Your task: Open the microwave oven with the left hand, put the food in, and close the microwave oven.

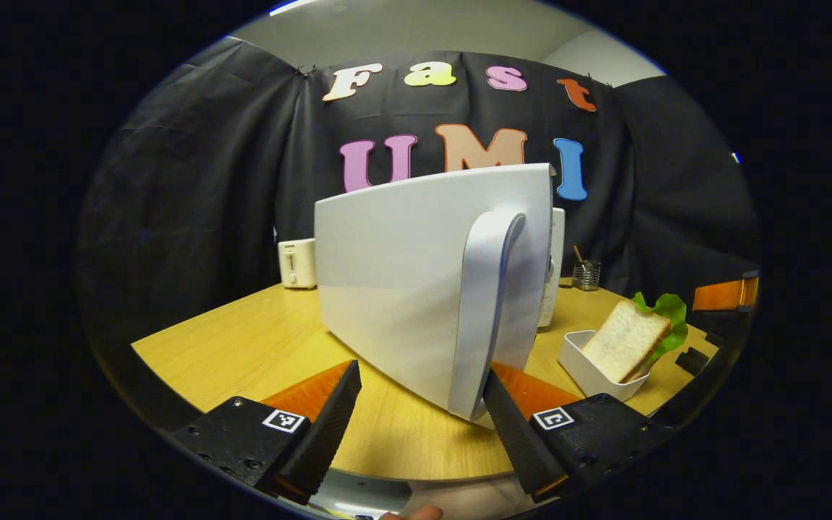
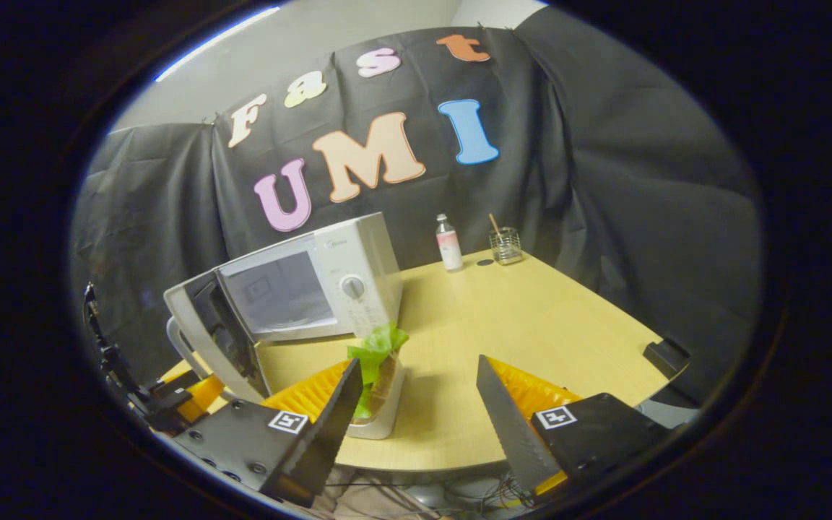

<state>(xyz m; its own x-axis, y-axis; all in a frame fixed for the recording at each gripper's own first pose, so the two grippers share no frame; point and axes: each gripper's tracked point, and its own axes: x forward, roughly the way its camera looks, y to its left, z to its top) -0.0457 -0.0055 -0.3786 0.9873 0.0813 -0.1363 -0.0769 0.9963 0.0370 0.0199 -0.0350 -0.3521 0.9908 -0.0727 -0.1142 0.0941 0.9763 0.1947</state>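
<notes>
Left gripper view: white microwave door (image 1: 423, 282) swung open, fingers (image 1: 329, 419) spread wide beside its curved handle (image 1: 484, 310).

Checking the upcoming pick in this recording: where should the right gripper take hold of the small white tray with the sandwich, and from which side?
Grip the small white tray by its bare end wall nearest the right gripper, coming in low from the table's front edge. The bread-and-lettuce sandwich stands tilted above the rim, so a top-down grasp would probably crush it.
</notes>
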